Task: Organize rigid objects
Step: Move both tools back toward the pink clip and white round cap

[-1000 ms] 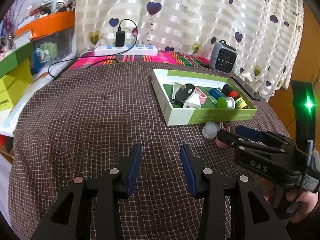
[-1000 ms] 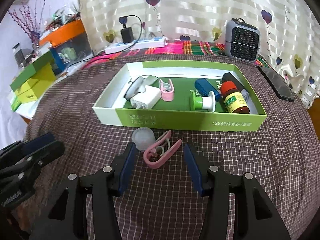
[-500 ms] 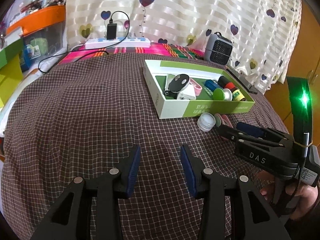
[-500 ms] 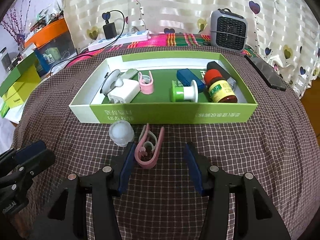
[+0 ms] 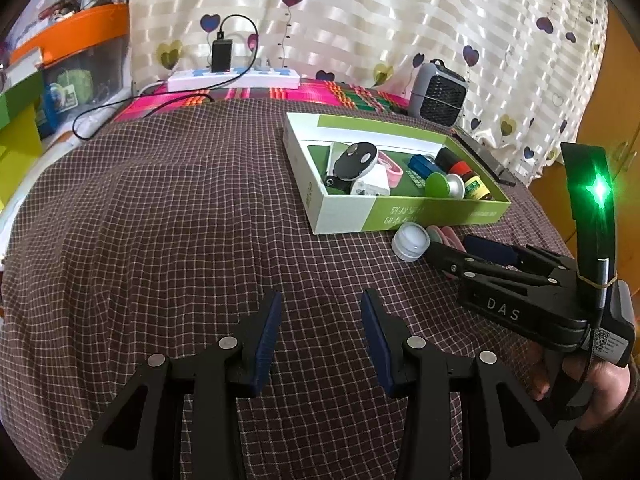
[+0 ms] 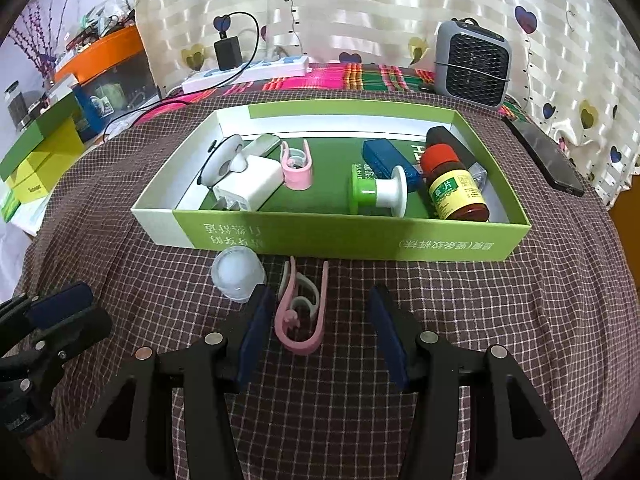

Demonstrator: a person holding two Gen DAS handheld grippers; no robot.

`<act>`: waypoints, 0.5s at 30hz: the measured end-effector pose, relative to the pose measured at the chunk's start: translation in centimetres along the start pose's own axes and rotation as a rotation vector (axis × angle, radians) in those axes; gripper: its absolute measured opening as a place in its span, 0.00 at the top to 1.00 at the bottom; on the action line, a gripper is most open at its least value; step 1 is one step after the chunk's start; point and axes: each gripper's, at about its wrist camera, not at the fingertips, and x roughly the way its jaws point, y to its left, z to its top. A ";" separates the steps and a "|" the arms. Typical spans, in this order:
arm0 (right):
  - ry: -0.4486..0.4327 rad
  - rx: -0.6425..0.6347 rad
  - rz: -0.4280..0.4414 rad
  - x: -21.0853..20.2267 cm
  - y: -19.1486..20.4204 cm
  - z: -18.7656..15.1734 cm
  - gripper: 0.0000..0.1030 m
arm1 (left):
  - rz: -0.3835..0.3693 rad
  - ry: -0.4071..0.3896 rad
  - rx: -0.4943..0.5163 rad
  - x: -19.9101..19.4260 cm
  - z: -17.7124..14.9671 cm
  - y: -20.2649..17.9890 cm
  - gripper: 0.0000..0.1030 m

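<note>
Closer now, the right hand-held gripper (image 6: 316, 332) straddles, open, a light, stiff pink plastic clip (image 6: 302, 312); grasp its arms.

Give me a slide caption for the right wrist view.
Open right gripper straddles a pink clip lying before the green box.

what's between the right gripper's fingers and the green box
In the right wrist view, a pink clip lies on the checked cloth, partly between the open right gripper fingers, before the green box. A white cap sits left of it.
</note>
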 end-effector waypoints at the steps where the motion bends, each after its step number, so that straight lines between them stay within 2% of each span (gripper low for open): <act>1: 0.000 -0.001 0.000 0.0 0.0 0.0 0.49 | 0.001 -0.002 0.000 0.0 0.0 -0.1 0.61; 8: -0.005 -0.008 0.008 -0.1 -0.3 -0.1 0.51 | -0.002 0.008 0.017 0.3 0.3 -1.0 0.61; 13: -0.008 0.004 -0.003 -0.3 -1.0 -0.1 0.72 | -0.007 0.016 0.020 0.7 0.5 -1.6 0.61; 15: -0.009 0.010 0.008 -0.3 -1.5 -0.1 0.74 | -0.005 0.018 0.025 0.8 0.6 -1.9 0.61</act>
